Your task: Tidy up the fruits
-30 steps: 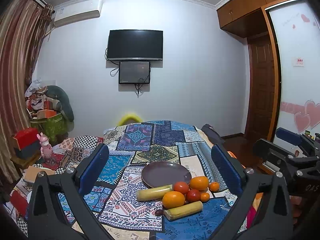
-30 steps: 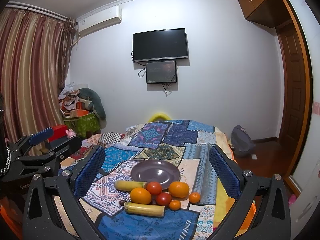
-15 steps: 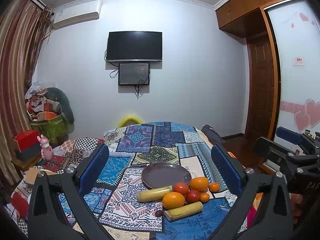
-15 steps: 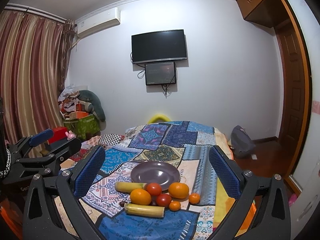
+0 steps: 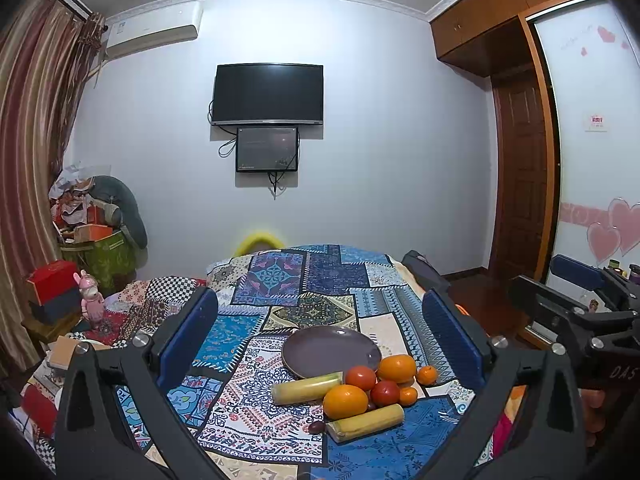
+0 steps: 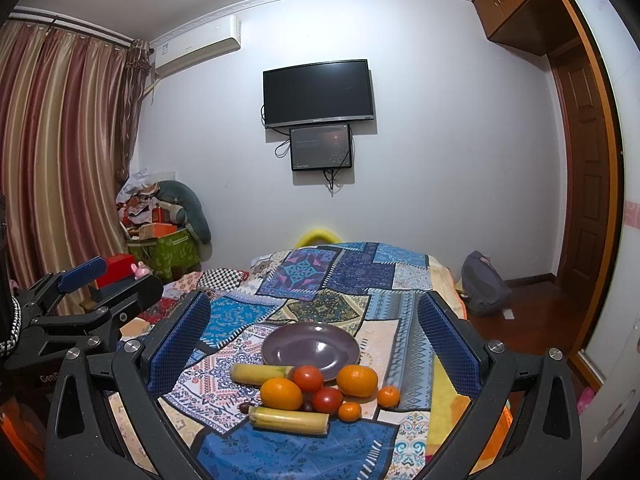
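On the quilt [image 6: 320,288], fruit [image 6: 316,392] borders the bare plate [image 6: 312,348].

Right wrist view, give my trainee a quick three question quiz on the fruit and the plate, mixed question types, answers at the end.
1. True or false: the purple plate already holds fruit.
2. How many red tomatoes lie in the pile? A) one B) two C) four
3. Fill in: the right gripper is ____, with nothing between its fingers.

Key:
1. False; the plate is bare and the fruit lies on the patchwork cloth in front of it.
2. B: one tomato by the plate, another nearer the camera.
3. open
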`<move>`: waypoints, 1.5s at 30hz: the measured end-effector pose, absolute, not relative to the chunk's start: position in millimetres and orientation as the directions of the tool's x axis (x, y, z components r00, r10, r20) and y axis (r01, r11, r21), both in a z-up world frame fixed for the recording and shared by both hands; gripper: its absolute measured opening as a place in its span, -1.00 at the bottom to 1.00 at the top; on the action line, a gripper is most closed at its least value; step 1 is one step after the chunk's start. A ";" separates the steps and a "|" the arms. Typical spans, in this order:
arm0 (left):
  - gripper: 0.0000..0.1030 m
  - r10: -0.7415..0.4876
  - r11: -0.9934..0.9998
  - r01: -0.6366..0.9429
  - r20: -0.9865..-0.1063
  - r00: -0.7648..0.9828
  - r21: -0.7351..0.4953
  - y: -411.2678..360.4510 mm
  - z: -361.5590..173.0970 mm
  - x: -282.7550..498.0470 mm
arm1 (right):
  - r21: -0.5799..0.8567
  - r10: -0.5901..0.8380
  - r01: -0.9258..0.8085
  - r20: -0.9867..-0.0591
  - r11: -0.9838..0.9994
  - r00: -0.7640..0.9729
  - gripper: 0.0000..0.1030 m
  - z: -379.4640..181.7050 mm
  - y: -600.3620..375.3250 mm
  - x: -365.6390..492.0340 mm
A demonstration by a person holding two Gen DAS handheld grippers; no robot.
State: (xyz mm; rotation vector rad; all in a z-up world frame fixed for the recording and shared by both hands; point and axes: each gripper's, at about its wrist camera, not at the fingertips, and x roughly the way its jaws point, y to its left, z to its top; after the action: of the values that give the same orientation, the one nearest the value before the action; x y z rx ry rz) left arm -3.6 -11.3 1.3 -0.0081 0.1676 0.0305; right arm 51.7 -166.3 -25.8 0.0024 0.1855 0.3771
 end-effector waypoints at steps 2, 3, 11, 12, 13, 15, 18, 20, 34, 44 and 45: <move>1.00 0.030 0.999 -0.031 -0.167 0.986 -0.006 -11.2 1.0 -3.4 | 0.037 0.366 -0.366 -0.179 0.930 0.913 1.00 -26.2 -166.3 51.4; 1.00 0.030 0.999 -0.031 -0.167 0.986 -0.006 -11.2 1.0 -3.4 | 0.037 0.366 -0.366 -0.180 0.930 0.913 1.00 -26.1 -166.3 51.5; 1.00 0.029 0.999 -0.031 -0.168 0.985 -0.009 -10.4 0.5 -3.0 | 0.036 0.365 -0.364 -0.181 0.931 0.913 1.00 -27.2 -166.2 50.5; 1.00 0.029 0.999 -0.031 -0.168 0.985 -0.010 -10.3 0.5 -3.0 | 0.036 0.365 -0.365 -0.181 0.930 0.913 1.00 -27.1 -166.1 50.3; 1.00 0.029 0.999 -0.031 -0.168 0.985 -0.010 -10.4 0.5 -3.0 | 0.036 0.365 -0.365 -0.181 0.930 0.913 1.00 -27.1 -166.1 50.4; 1.00 0.028 0.999 -0.030 -0.170 0.985 -0.012 -10.6 0.5 -2.3 | 0.036 0.364 -0.364 -0.181 0.931 0.913 1.00 -27.2 -166.1 50.4; 1.00 0.026 1.000 -0.028 -0.171 0.985 -0.014 -11.1 0.1 -1.9 | 0.036 0.365 -0.364 -0.181 0.931 0.913 1.00 -27.3 -166.2 50.5; 1.00 0.018 1.000 -0.020 -0.178 0.984 -0.013 -10.9 0.0 -0.9 | 0.036 0.363 -0.363 -0.183 0.931 0.914 1.00 -27.3 -166.0 50.9; 0.66 0.016 0.999 -0.030 -0.331 0.944 -0.037 0.8 -23.6 34.8 | 0.064 0.374 -0.372 -0.288 0.926 0.882 0.85 -49.2 -169.2 76.3; 0.40 0.028 0.999 -0.048 -0.540 0.841 -0.022 13.8 -77.9 81.5 | 0.074 0.338 -0.342 -0.447 0.937 0.828 0.52 -85.6 -183.3 112.0; 0.39 0.022 0.999 -0.044 -0.559 0.829 -0.026 14.6 -83.0 86.5 | 0.076 0.335 -0.340 -0.467 0.937 0.818 0.51 -90.8 -185.0 115.2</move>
State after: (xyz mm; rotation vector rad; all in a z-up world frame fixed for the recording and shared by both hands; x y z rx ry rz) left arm 86.5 14.6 -83.0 -0.0385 0.5926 0.0350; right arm 115.2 -185.0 -90.8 -0.0110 0.4956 0.3599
